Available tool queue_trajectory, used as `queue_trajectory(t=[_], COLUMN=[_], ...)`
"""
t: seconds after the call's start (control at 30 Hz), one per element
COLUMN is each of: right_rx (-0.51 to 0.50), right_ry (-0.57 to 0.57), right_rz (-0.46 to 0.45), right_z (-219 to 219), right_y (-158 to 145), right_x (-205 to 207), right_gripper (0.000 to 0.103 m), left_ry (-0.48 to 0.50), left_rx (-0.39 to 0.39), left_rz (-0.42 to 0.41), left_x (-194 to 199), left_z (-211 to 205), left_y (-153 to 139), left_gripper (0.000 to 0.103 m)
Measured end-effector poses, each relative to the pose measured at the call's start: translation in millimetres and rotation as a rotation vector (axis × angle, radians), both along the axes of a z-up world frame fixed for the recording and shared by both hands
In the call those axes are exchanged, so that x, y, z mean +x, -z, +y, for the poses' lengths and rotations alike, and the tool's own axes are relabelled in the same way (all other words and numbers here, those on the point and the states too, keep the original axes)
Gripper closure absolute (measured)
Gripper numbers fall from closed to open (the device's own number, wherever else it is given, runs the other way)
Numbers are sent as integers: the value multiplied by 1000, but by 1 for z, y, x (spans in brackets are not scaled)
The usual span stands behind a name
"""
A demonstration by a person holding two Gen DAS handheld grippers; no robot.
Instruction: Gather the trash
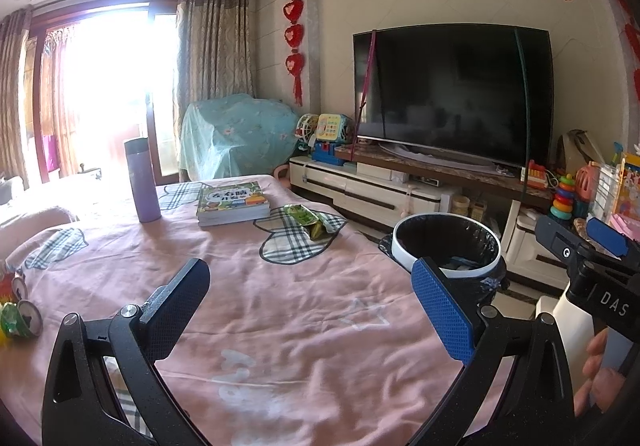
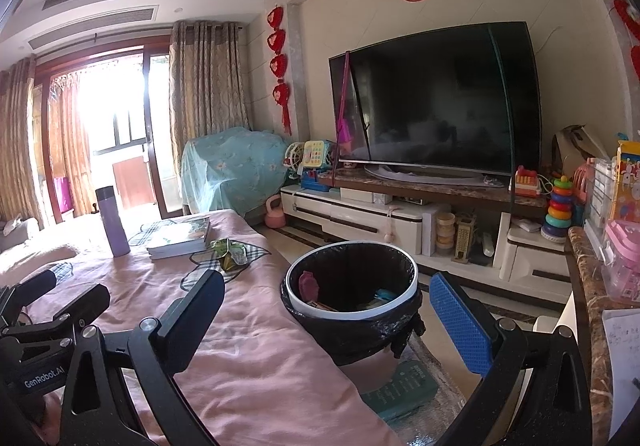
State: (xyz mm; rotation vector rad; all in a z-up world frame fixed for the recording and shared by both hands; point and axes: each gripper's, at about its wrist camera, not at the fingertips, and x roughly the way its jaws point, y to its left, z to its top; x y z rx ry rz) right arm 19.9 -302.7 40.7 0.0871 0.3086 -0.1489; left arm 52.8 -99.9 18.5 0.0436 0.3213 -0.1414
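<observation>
Trash collection, partly done: bin (image 2: 352, 286) right of the pink-covered surface (image 1: 280, 326) already holds scraps; green wrapper (image 1: 310, 220) remains far, crushed cans (image 1: 20, 314) at near left; left tongs (image 1: 316, 310) and right tongs (image 2: 332, 322) both released, empty.

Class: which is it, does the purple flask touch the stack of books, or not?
Apart. The left wrist view shows pink cloth between the purple flask and the stack of books.
</observation>
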Motion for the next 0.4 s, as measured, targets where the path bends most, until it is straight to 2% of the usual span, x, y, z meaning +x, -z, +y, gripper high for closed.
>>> queue_trajectory(t=[0.4], right_rx=[23], right_ry=[-29], right_rz=[29], right_z=[0], right_y=[7], right_x=[9], right_gripper=[0], left_ry=[2], left_rx=[-7], left_rz=[27], left_x=[6], left_z=[5], left_y=[4], left_gripper=[0])
